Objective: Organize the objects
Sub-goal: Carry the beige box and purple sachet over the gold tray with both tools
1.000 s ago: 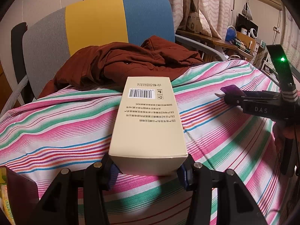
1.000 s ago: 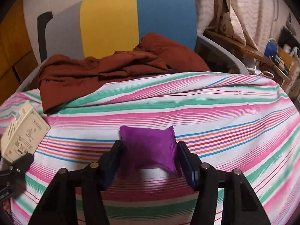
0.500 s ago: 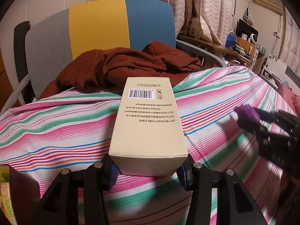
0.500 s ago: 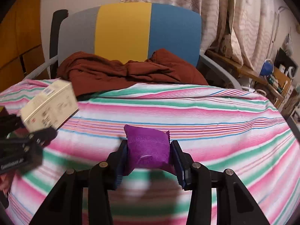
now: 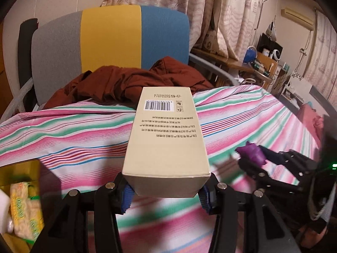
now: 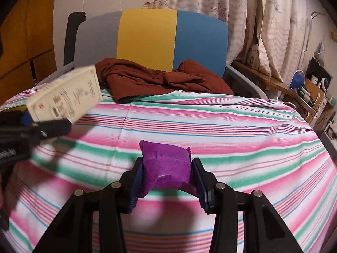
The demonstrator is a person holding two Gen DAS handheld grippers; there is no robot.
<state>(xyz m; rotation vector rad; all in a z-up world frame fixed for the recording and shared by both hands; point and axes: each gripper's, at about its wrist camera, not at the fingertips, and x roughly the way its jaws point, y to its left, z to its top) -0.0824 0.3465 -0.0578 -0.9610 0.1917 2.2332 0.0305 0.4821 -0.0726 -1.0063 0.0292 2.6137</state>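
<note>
My left gripper [image 5: 166, 194] is shut on a long beige carton [image 5: 166, 135] with a barcode, held above the striped cloth. The carton also shows blurred in the right wrist view [image 6: 67, 99], at the left. My right gripper [image 6: 167, 181] is shut on a purple sachet [image 6: 166, 166], held above the cloth. In the left wrist view the sachet [image 5: 251, 152] and the right gripper [image 5: 273, 166] are at the lower right, close to the carton.
A striped pink, green and white cloth [image 6: 231, 130] covers the table. A rust-brown garment [image 6: 160, 78] lies at its far edge, before a grey, yellow and blue chair [image 6: 147, 38]. A yellow box with snack packets [image 5: 23, 200] sits at the lower left. Cluttered shelves [image 5: 267, 63] stand at right.
Both grippers have risen and pulled back, each still holding its object. The right gripper with the sachet has moved closer to the left one. The snack box has come into view.
</note>
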